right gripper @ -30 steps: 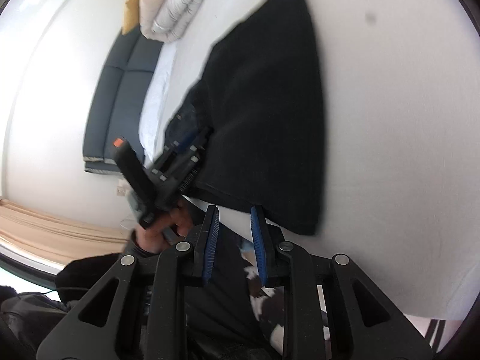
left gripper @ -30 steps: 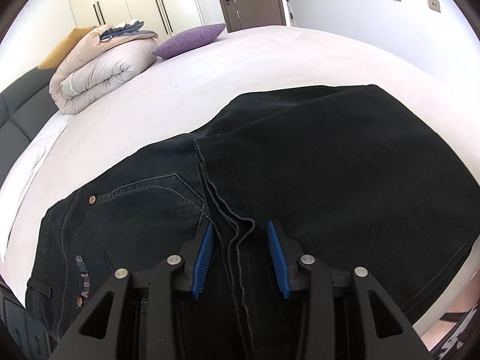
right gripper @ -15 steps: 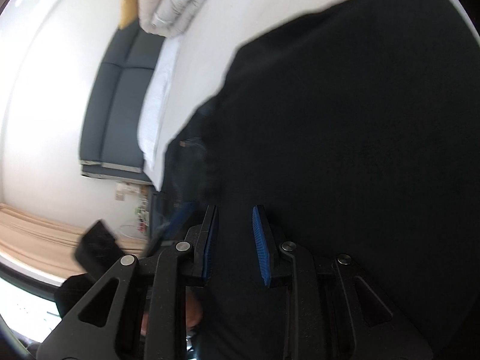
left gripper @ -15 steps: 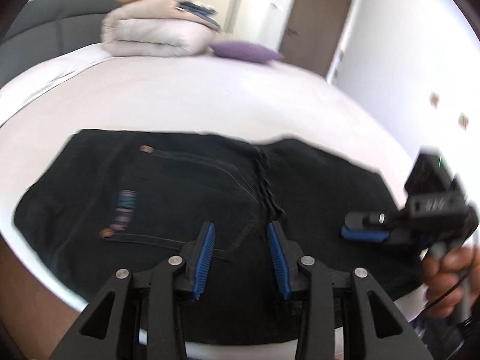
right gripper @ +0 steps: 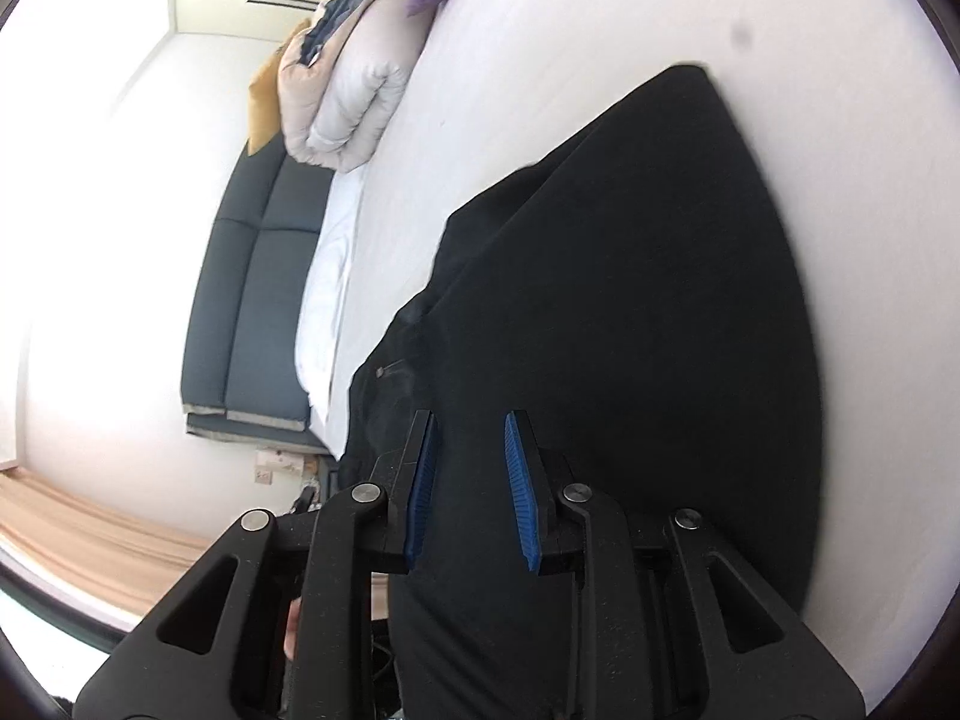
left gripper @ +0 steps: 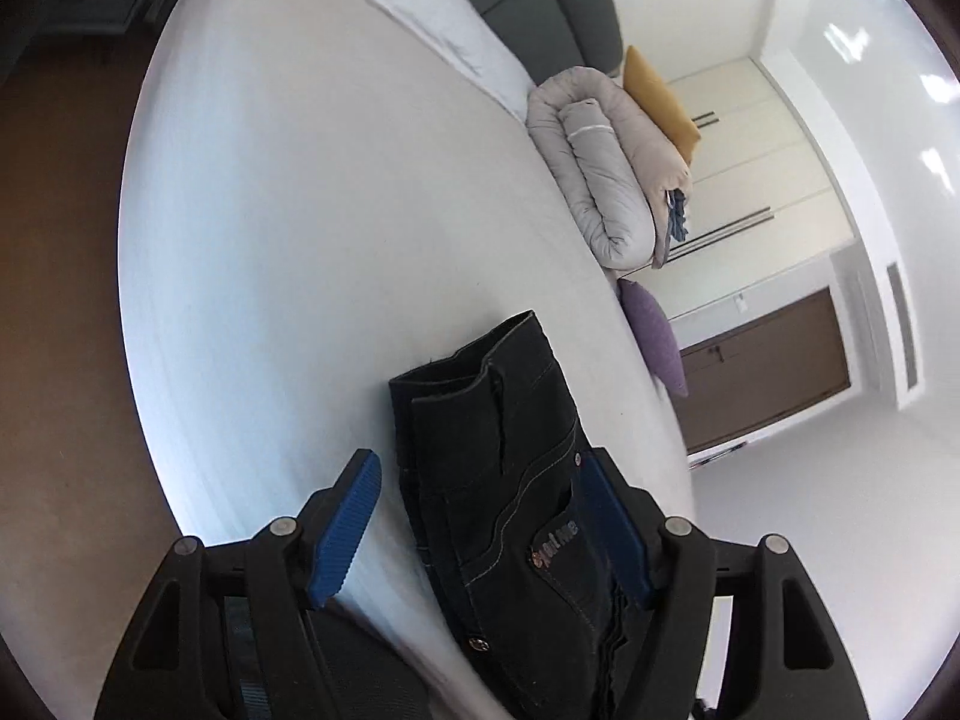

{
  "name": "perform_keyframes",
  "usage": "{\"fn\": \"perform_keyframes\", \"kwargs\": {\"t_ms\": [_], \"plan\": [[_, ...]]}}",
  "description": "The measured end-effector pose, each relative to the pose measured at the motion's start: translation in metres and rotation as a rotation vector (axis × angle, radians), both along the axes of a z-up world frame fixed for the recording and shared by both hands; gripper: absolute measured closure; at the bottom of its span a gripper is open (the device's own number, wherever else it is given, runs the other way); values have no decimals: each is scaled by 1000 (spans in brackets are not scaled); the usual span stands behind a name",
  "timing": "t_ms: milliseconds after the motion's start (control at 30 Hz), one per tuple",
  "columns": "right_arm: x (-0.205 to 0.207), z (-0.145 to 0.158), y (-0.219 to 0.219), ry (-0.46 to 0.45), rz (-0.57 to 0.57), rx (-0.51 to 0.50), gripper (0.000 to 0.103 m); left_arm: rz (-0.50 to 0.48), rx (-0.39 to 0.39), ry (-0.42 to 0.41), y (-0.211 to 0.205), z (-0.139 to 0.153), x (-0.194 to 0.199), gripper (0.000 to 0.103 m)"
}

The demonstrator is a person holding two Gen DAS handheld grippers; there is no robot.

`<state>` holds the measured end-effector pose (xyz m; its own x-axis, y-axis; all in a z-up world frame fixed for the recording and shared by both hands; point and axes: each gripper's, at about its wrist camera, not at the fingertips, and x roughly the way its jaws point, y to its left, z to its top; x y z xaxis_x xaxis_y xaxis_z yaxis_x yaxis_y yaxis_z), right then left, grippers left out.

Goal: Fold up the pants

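Black jeans (left gripper: 516,480) lie folded on the white bed (left gripper: 300,240). In the left wrist view the waistband end with pocket stitching and rivets sits between my blue pads. My left gripper (left gripper: 480,534) is wide open around that end, not pinching it. In the right wrist view the folded leg part of the jeans (right gripper: 630,300) spreads over the bed (right gripper: 570,30). My right gripper (right gripper: 471,480) is open and hovers low over the dark cloth, holding nothing.
A rolled grey duvet (left gripper: 606,174), a yellow cushion (left gripper: 660,102) and a purple pillow (left gripper: 654,336) lie at the bed's far end. A dark headboard (right gripper: 246,312) runs along one side. Brown floor (left gripper: 60,300) borders the bed edge.
My left gripper has swung from the middle seam to the waistband end and opened wider. My right gripper has come in from beside the bed to over the folded legs.
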<state>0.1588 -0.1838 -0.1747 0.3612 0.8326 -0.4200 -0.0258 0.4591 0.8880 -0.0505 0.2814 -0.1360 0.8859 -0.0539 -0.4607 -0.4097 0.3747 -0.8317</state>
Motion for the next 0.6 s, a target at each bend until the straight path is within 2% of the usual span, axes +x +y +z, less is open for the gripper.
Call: {"fn": "perform_keyframes", "kwargs": {"t_ms": [267,600], "plan": [[1,-18,19,22,49,21,80,-32,-143,-24,-3,-30,17,32],[-2,-20,27,22,85,34,80,-78,-256,-122,-3,-37,35,33]]}}
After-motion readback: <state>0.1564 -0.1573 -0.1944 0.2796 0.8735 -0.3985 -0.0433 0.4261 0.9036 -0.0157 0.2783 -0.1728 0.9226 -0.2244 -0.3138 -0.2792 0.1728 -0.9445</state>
